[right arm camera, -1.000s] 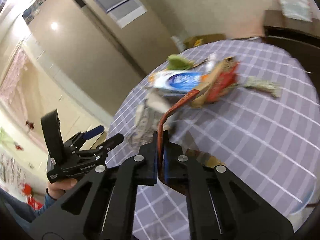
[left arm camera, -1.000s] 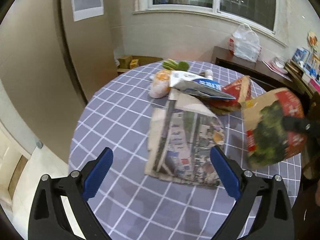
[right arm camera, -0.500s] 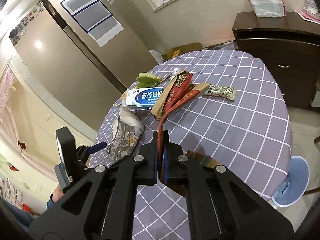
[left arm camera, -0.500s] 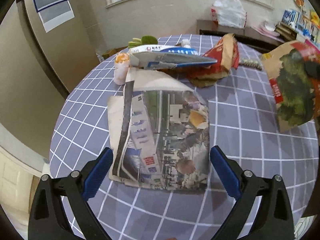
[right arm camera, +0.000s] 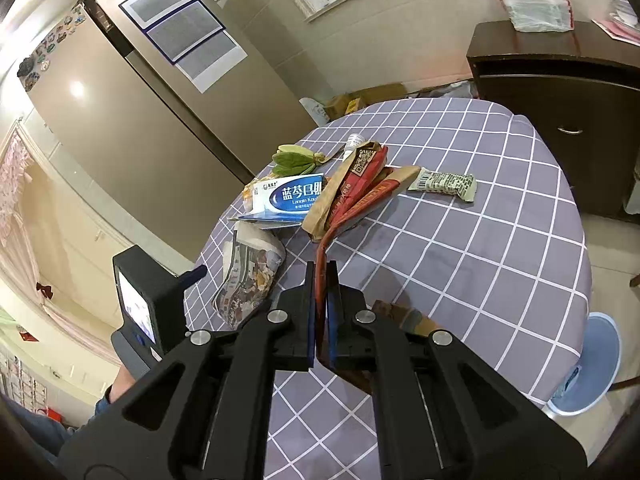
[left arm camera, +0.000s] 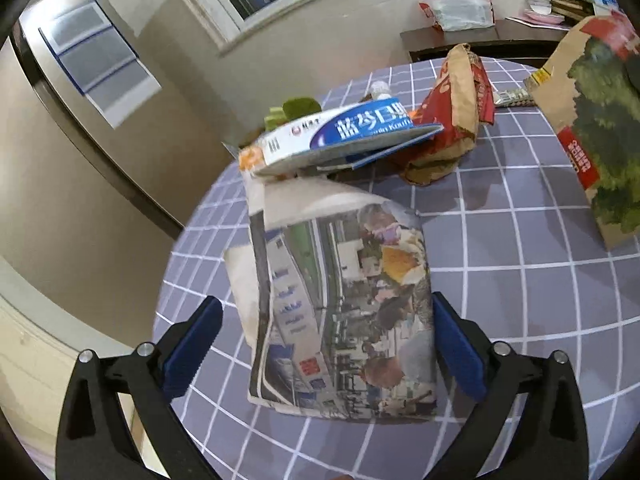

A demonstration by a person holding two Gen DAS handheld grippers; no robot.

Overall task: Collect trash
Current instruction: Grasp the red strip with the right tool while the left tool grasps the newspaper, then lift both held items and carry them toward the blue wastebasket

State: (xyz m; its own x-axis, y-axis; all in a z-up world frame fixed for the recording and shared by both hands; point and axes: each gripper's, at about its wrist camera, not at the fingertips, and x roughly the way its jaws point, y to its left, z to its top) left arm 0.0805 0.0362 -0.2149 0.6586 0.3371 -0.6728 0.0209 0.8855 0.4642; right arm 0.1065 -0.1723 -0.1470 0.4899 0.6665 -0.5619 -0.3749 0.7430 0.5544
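Only paper bag (left arm camera: 592, 128) between right jaws

Matt printed-paper newspaper (left arm camera: 344, 304) on checked cloth tablecloth (left arm camera: 520, 280)

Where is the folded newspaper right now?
In the left wrist view, the newspaper lies on the checked table, between the open left hand-held gripper fingers, near the blue-and-white box.

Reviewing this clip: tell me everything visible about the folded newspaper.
The folded newspaper is printed with colour photos and blue text, its paper yellowed and creased. It lies on the checked tablecloth, far end curling up toward the blue-and-white box. The open left gripper straddles its near end; whether the fingers touch it is unclear.
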